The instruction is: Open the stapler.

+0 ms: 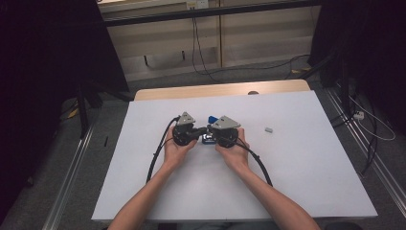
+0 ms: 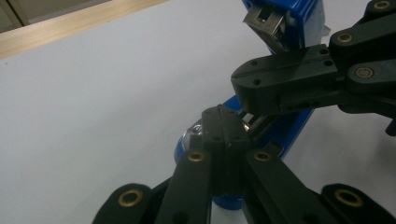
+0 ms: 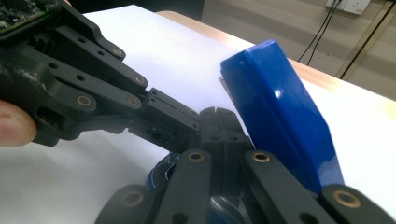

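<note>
Centre of white table (image 1: 297,158), high view: both hands together, left gripper (image 1: 197,132) and right gripper (image 1: 210,134) tip to tip over blue stapler (image 1: 211,119). Stapler mostly hidden under grey plates, blue end poking out toward 12 o'clock. Left hand (image 1: 176,149) at 9 o'clock of meeting point, right hand (image 1: 234,152) at 3 o'clock. Black cables trailing back toward 6 o'clock along both forearms. Small grey block (image 1: 268,129) lying apart at 3 o'clock, well clear of hands. Wooden table edge (image 1: 220,90) at 12 o'clock.

Left gripper view: own jaws pressed together at centre, tips against stapler's lower blue part and metal strip; clenched, whether actually pinching stapler cannot tell. Stapler (image 2: 299,28) open, upper arm with metal mouth up at 1 o'clock, base running down to 6 o'clock. Right gripper (image 2: 261,91) coming in from 3 o'clock, tips closed, touching stapler just above own jaws.

Right gripper view: own jaws closed together at centre, resting against stapler at foot of raised blue arm (image 3: 285,116); grasp on it cannot tell. Blue arm tilted toward 11 o'clock. Left gripper (image 3: 180,123) entering from 9 o'clock, tip touching own jaws. Fingertip (image 3: 14,126) at 9 o'clock edge.
</note>
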The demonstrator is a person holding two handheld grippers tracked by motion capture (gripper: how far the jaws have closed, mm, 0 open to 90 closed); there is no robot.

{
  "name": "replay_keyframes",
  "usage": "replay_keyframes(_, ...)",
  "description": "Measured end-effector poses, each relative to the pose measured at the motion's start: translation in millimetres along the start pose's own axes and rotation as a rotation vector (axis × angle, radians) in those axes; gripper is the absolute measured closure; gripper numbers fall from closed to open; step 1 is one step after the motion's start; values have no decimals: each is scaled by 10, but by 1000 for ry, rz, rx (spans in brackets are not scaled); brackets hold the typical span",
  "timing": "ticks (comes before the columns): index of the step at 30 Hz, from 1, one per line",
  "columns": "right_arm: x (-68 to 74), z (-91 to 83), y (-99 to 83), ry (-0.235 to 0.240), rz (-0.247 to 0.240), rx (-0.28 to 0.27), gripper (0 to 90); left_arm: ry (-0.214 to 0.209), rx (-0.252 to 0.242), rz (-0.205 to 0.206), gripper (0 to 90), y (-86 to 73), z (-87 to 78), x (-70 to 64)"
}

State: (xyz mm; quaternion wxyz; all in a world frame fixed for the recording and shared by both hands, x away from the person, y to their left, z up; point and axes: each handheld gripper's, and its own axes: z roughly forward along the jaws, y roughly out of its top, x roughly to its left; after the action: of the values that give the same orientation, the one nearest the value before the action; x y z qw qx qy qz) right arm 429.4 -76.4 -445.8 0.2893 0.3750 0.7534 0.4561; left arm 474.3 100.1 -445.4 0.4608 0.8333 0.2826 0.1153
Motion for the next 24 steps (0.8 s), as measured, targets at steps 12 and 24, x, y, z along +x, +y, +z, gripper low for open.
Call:
replay_keyframes(12,-38,-33,19,2,4,-6,900,-21,-20,-4,900,-25,2,26)
replay_keyframes(24,-78,-74,42,-7,13,-12,900,-20,-17,-5,900,-22,1,25)
